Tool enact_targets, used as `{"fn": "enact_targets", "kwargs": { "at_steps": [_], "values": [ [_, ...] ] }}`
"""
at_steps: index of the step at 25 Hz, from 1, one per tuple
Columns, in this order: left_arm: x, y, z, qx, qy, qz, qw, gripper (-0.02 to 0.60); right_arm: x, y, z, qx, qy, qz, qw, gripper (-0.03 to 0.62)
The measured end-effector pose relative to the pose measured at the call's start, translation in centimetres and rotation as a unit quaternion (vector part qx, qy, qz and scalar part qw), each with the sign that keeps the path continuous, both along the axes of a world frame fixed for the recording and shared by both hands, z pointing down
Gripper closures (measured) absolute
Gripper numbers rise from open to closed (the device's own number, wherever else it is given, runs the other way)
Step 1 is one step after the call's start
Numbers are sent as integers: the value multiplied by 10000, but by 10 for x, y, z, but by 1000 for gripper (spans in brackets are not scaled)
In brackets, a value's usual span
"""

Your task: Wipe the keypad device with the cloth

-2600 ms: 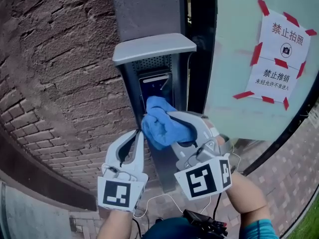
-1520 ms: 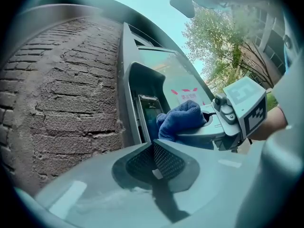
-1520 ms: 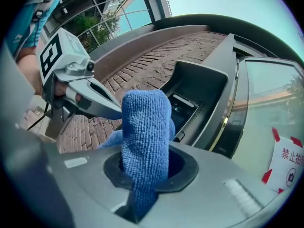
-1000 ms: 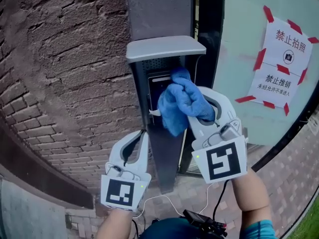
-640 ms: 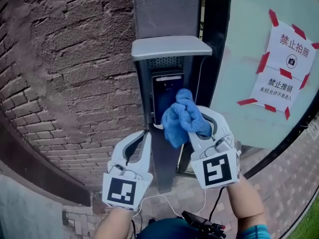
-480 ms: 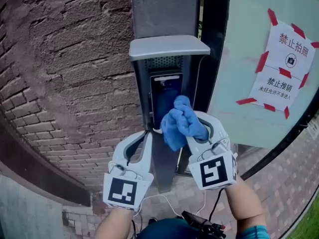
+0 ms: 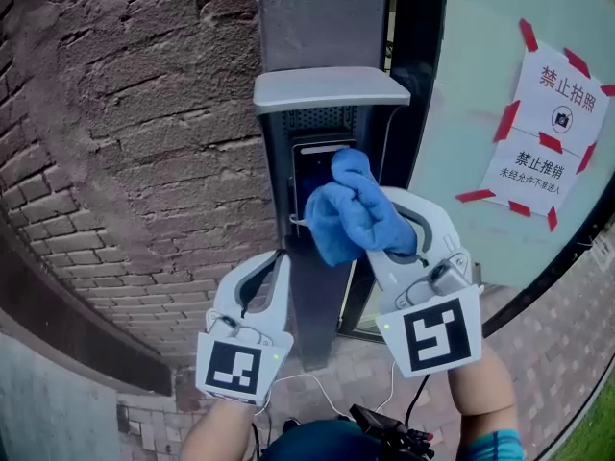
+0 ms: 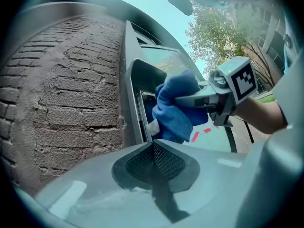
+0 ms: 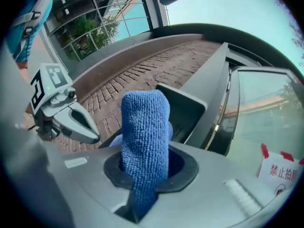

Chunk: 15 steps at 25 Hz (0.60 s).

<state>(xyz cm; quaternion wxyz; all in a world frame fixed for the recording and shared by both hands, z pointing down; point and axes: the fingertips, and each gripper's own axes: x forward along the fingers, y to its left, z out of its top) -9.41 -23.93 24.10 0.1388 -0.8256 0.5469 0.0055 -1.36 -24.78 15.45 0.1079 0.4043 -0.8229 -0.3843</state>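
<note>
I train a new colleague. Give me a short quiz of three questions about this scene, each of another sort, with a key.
1. True or false: the left gripper is shut and empty.
2. What holds the blue cloth? A) left gripper B) right gripper C) a bare hand
3. Fill in: in the head view, the taped notice hangs to the ___ of the keypad device.
Key: 1 true; 2 B; 3 right.
</note>
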Motion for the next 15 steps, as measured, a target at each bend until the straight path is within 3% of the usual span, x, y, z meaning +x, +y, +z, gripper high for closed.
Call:
{"fn": "enact_targets", "kwargs": {
  "at_steps": [5, 11, 15],
  "values": [
    [-9, 4, -2, 27, 33, -94, 9999, 592, -14, -6, -22, 418, 109, 99, 9990, 545],
    [-18, 2, 3, -50, 48, -150, 9999, 592, -24, -10, 13, 271, 498, 120, 9983, 545],
    [-17, -2, 6, -79, 53, -109, 9999, 592, -24, -13, 40, -77, 526, 70, 9986, 546]
  ]
}}
